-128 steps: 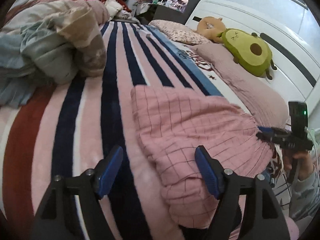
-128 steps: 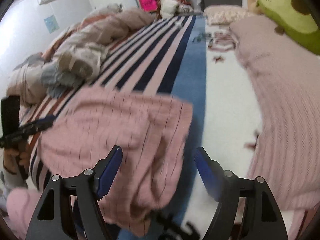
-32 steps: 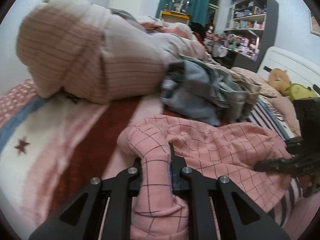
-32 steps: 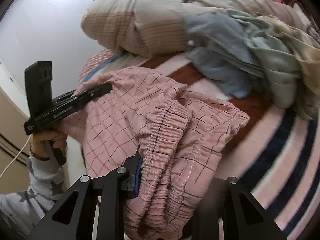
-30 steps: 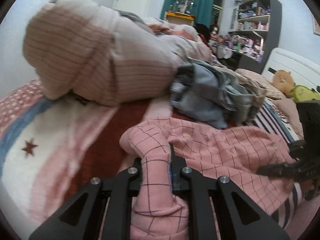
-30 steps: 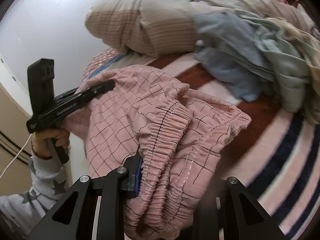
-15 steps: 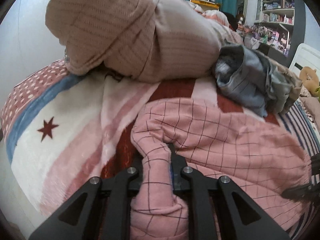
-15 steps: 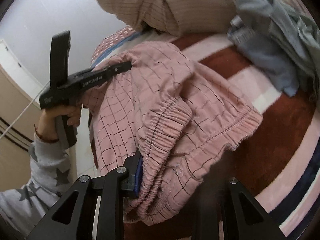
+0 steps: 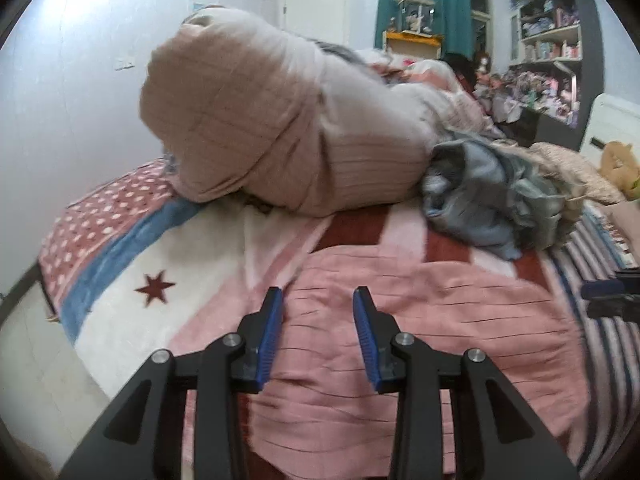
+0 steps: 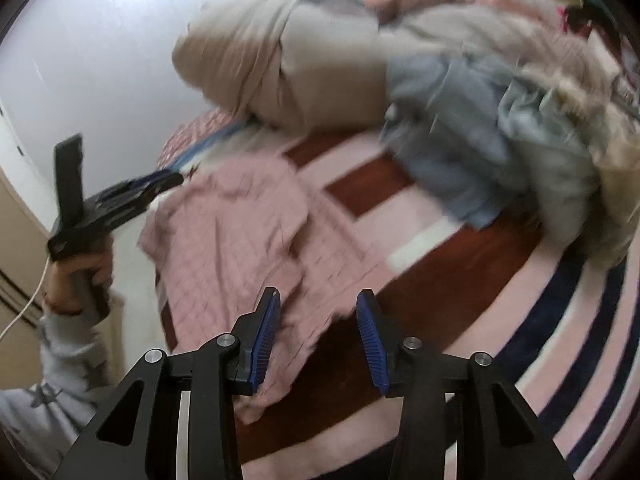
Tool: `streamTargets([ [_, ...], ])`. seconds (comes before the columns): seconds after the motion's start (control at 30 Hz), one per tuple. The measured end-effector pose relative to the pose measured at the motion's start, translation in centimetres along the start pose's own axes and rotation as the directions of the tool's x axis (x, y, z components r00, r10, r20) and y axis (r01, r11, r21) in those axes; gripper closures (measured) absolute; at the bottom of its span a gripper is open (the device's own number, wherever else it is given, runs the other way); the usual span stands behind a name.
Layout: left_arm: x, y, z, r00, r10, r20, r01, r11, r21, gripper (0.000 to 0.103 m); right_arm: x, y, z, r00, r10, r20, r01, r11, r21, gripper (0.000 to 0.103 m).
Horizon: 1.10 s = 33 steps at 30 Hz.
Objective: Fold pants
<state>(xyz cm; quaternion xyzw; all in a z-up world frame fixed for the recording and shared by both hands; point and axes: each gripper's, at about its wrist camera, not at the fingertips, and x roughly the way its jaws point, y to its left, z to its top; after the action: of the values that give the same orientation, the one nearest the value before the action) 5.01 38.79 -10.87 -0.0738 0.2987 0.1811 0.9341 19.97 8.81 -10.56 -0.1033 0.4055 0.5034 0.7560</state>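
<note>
The pink checked pants (image 9: 420,320) lie folded on the striped blanket near the bed's corner; they also show in the right wrist view (image 10: 248,232). My left gripper (image 9: 318,336) is open and empty just above them. My right gripper (image 10: 318,338) is open and empty over the pants' near edge. The left gripper shows at the left of the right wrist view (image 10: 120,200), and the right gripper's tip at the right edge of the left wrist view (image 9: 612,296).
A rolled beige quilt (image 9: 280,128) and a heap of blue-grey clothes (image 9: 492,196) lie behind the pants. The bed's edge (image 9: 60,320) runs close on the left, by the white wall. Shelves (image 9: 552,40) stand at the back right.
Both grippers have opened and let go of the pants, which now lie flat on the blanket. Both grippers have drawn back a little.
</note>
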Motion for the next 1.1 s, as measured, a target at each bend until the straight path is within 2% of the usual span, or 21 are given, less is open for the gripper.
streamTargets([
  [0.07,0.6,-0.6,-0.2,0.999,-0.044,-0.029,0.044,0.999,0.001,0.071,0.0,0.0,0.4,1.000,0.030,0.007,-0.030,1.000,0.007,0.067],
  [0.13,1.3,-1.5,-0.6,0.998,-0.047,-0.050,0.047,0.999,0.008,0.071,0.9,0.3,0.3,0.997,0.070,-0.021,-0.069,0.998,0.012,0.067],
  [0.23,2.1,-3.0,-1.3,0.993,-0.092,-0.072,0.092,0.996,-0.008,0.070,2.8,1.1,-0.4,0.996,0.059,-0.070,-0.059,0.998,-0.002,0.067],
  [0.27,2.1,-3.6,-1.4,0.991,-0.109,-0.073,0.109,0.994,-0.012,0.068,3.0,1.0,-0.6,0.995,0.052,-0.085,-0.053,0.999,-0.003,0.067],
  [0.33,1.8,-4.8,-1.5,0.990,-0.129,-0.057,0.128,0.992,-0.013,0.057,2.6,1.0,-0.8,0.996,0.051,-0.078,-0.052,0.999,-0.001,0.067],
  [0.43,1.1,-6.7,-1.4,0.986,-0.159,-0.040,0.159,0.987,-0.005,0.055,0.9,0.6,-0.8,0.998,0.035,-0.045,-0.035,0.999,0.004,0.066],
  [0.57,-0.3,-9.3,-0.7,0.982,-0.189,-0.014,0.189,0.982,0.014,0.049,-1.0,0.0,-1.3,0.999,0.022,-0.027,-0.021,1.000,0.017,0.054],
  [0.7,-2.0,-12.1,-0.2,0.975,-0.221,0.015,0.220,0.974,0.047,0.041,-3.5,-0.1,-2.9,1.000,-0.025,-0.017,0.025,0.999,0.020,0.049],
  [0.77,-2.9,-13.5,0.0,0.973,-0.230,0.024,0.228,0.972,0.059,0.039,-4.6,-0.1,-3.7,0.999,-0.037,-0.015,0.038,0.999,0.029,0.041],
  [0.87,-4.3,-15.6,0.3,0.964,-0.262,0.034,0.259,0.963,0.071,0.036,-7.1,-0.3,-4.7,0.998,-0.069,0.010,0.068,0.996,0.054,0.038],
  [0.9,-4.8,-16.3,0.3,0.962,-0.269,0.039,0.266,0.961,0.077,0.035,-8.1,-0.5,-5.0,0.996,-0.079,0.029,0.077,0.995,0.068,0.037],
  [0.97,-6.0,-18.1,0.4,0.956,-0.288,0.049,0.283,0.955,0.095,0.030,-10.5,-0.8,-5.5,0.992,-0.102,0.079,0.095,0.991,0.095,0.026],
  [1.1,-8.2,-21.8,0.1,0.942,-0.327,0.069,0.317,0.939,0.132,0.026,-14.6,-1.0,-7.2,0.975,-0.175,0.140,0.161,0.981,0.107,0.024],
])
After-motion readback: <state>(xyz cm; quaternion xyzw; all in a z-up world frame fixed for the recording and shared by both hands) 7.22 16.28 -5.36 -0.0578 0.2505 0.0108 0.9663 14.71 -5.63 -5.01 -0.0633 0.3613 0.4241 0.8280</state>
